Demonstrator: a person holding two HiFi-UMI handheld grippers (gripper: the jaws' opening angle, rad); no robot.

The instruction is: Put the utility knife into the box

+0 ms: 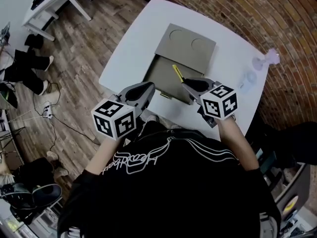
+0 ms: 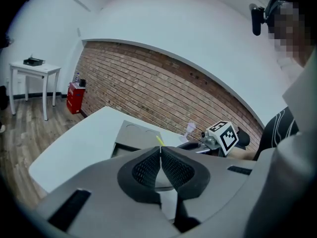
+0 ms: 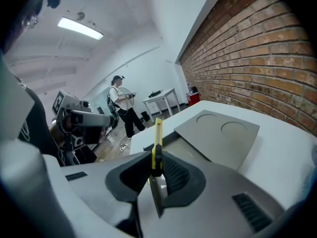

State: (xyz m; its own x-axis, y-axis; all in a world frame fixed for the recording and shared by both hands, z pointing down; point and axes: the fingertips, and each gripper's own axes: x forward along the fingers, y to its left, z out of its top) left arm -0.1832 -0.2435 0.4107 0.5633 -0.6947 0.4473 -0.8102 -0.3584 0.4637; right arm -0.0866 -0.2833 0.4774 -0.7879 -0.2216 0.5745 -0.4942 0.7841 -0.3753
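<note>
A yellow utility knife (image 1: pixel 178 73) sticks up and forward out of my right gripper (image 1: pixel 192 87), whose jaws are shut on its lower end. In the right gripper view the knife (image 3: pixel 157 142) stands upright between the black pads. It hangs over the near part of an open grey box (image 1: pixel 166 78) on the white table (image 1: pixel 129 48). The box's lid (image 1: pixel 187 46), marked with two circles, is folded back behind it. My left gripper (image 1: pixel 144 89) hovers at the box's near left corner. Its pads (image 2: pixel 148 168) touch, with nothing between them.
A clear glass and a pale pink object (image 1: pixel 265 59) stand at the table's far right corner by the brick wall (image 1: pixel 277 14). On the wooden floor to the left are cables (image 1: pixel 47 110) and a small white table (image 2: pixel 34 66). A person (image 3: pixel 121 108) stands across the room.
</note>
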